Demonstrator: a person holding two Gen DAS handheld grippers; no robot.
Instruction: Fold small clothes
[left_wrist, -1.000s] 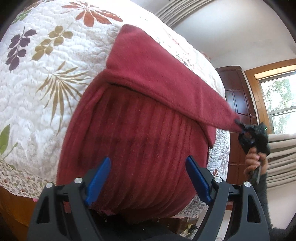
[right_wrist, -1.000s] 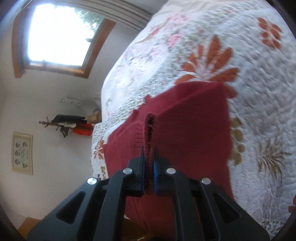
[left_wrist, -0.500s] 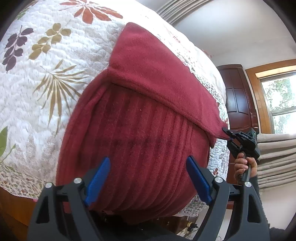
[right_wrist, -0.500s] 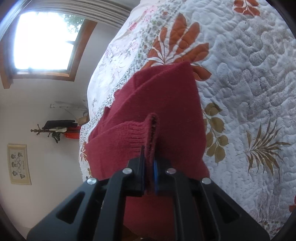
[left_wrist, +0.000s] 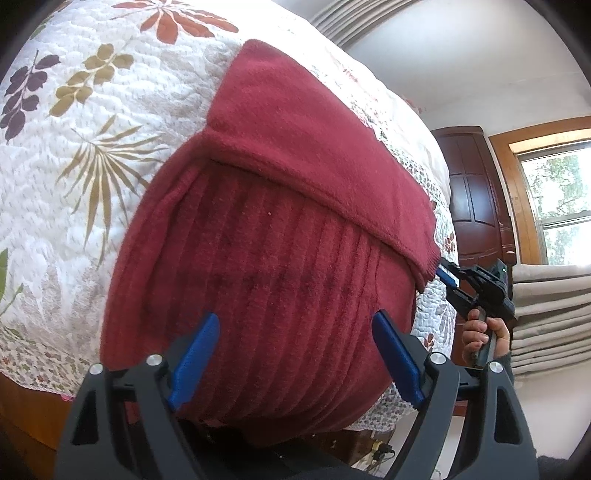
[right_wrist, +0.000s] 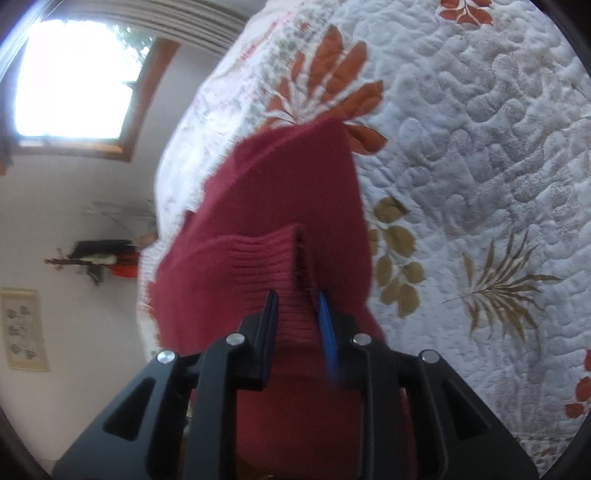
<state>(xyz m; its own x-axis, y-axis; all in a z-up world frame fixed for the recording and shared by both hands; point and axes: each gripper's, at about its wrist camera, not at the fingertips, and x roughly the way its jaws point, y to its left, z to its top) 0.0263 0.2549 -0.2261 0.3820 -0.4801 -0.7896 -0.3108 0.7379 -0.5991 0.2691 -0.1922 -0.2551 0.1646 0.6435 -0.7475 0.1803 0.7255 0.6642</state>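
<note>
A dark red knit sweater (left_wrist: 277, 266) lies on the quilted bed (left_wrist: 92, 129), its ribbed body nearest me and one sleeve (left_wrist: 314, 166) folded across it from upper left to right. My left gripper (left_wrist: 295, 325) hovers open just above the ribbed body, with nothing between its blue pads. At the sleeve's end, my right gripper (left_wrist: 448, 282) is held by a hand (left_wrist: 480, 332). In the right wrist view the right gripper (right_wrist: 297, 306) is open, and the ribbed cuff (right_wrist: 258, 258) lies loosely between its parted fingers.
The quilt (right_wrist: 480, 147) with leaf prints spreads beyond the sweater. A dark wooden door (left_wrist: 476, 192), a window (left_wrist: 554, 192) and stacked beige cushions (left_wrist: 546, 314) stand past the bed's right edge. A coat rack (right_wrist: 96, 258) and a wall picture (right_wrist: 24, 328) are on the far wall.
My right gripper carried the sleeve end down onto the sweater's right side, then parted its fingers and let the cuff go. The left gripper stayed open over the ribbed body.
</note>
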